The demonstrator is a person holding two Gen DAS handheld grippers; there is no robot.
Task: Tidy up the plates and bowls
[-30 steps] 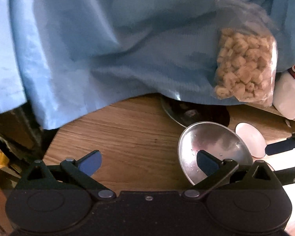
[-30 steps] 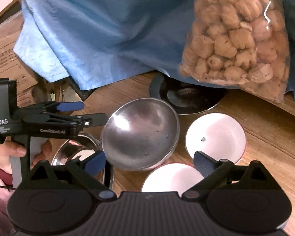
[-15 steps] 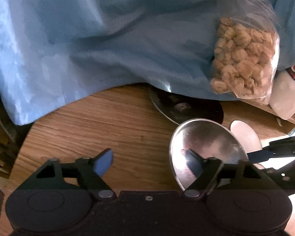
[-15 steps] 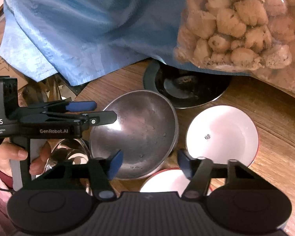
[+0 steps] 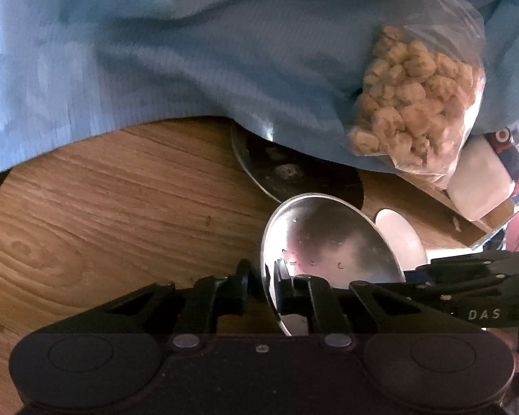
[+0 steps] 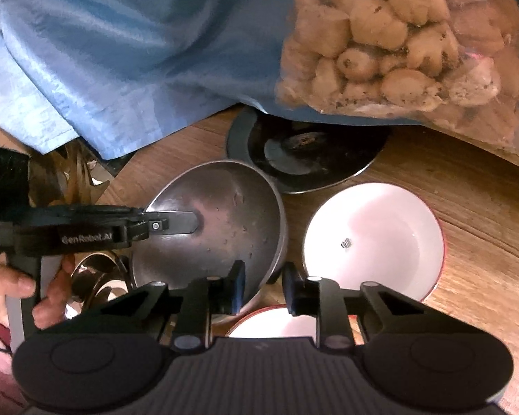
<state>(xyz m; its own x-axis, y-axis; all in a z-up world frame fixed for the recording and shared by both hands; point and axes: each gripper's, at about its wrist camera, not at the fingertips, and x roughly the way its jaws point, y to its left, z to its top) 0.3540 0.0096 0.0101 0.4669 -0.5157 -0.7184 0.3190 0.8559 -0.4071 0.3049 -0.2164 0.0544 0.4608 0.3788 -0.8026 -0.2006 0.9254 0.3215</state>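
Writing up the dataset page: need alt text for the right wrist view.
Both tongs close on the rim of a steel bowl: the right tongs at its near edge, the left tongs from the left. Two white plates lie beside it on the wooden table, below a blue cloth.

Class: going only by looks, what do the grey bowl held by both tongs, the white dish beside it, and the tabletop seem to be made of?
Grey bowl: probably stainless steel; dull silver sheen, blurred reflections, thin rim.
White dish: likely glazed ceramic or enamel, hard to say which; glossy white, red edge.
Tabletop: wood or wood-look laminate; brown grain lines with a knot.
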